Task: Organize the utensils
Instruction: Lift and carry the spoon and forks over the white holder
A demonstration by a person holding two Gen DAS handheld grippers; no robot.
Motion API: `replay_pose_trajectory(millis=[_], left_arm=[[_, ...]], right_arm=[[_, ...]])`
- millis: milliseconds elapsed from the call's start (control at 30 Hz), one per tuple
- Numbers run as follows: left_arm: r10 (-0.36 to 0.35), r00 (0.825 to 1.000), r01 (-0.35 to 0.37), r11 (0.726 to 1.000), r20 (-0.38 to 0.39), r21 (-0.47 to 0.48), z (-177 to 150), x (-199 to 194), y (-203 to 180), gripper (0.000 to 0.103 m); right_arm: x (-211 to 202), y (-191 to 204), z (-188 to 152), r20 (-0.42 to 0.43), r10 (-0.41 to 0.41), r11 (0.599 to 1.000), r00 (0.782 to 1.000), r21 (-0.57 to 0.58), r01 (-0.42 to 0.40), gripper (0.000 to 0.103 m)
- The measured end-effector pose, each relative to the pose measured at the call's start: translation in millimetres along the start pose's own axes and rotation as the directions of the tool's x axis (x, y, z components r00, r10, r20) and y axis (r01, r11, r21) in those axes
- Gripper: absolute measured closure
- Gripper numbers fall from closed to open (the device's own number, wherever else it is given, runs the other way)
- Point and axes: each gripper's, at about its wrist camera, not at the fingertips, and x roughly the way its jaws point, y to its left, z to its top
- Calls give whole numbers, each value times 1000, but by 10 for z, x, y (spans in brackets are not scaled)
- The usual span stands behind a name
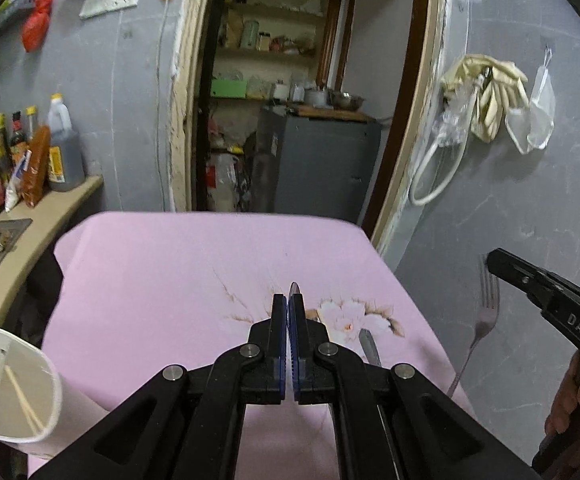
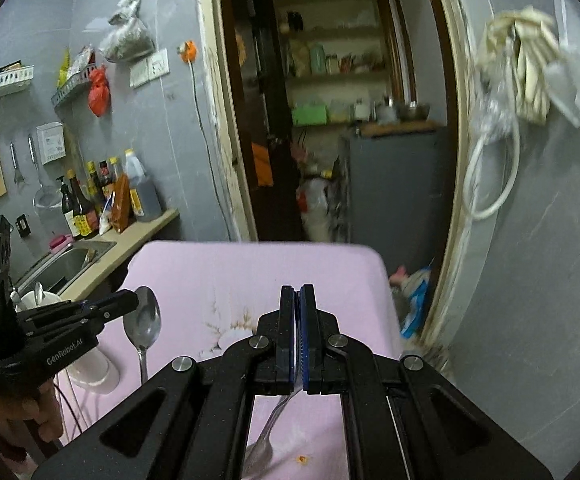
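Note:
My left gripper (image 1: 288, 300) is shut on a metal spoon (image 1: 295, 289); the bowl's edge pokes out above the pads and the handle (image 1: 370, 346) runs down to the right. The right wrist view shows the same left gripper (image 2: 130, 301) holding that spoon (image 2: 143, 318) upright over the pink tablecloth (image 2: 230, 280). My right gripper (image 2: 299, 292) is shut on a fork (image 2: 274, 416), whose handle hangs below the pads. In the left wrist view the right gripper (image 1: 490, 260) holds the fork (image 1: 488, 312) tines up. A white holder (image 1: 10, 384) containing chopsticks stands at the lower left.
The pink flowered tablecloth (image 1: 170, 280) covers the table beneath both grippers. A counter with sauce bottles (image 2: 90, 208) and a sink (image 2: 70, 260) lies to the left. An open doorway (image 1: 290, 120) is straight ahead. Gloves and a bag (image 1: 490, 100) hang on the right wall.

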Motion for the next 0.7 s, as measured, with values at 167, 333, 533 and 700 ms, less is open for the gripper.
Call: replay_pose_trajectory(millis=[167, 333, 533, 700], left_arm=[[10, 998, -9, 1000, 68, -23, 165, -223, 80, 101], [18, 990, -13, 999, 141, -30, 350, -518, 233, 101], [41, 979, -34, 999, 198, -43, 574, -864, 553, 101], [89, 968, -77, 995, 235, -57, 703, -1129, 908, 101]], right_arm=[[-236, 177, 217, 74, -32, 999, 997, -17, 33, 101], [-443, 409, 396, 141, -45, 999, 989, -22, 48, 101], [-587, 796, 595, 197, -10, 999, 980, -37, 18, 101], [-591, 1201, 752, 216, 46, 997, 975, -67, -32, 101]])
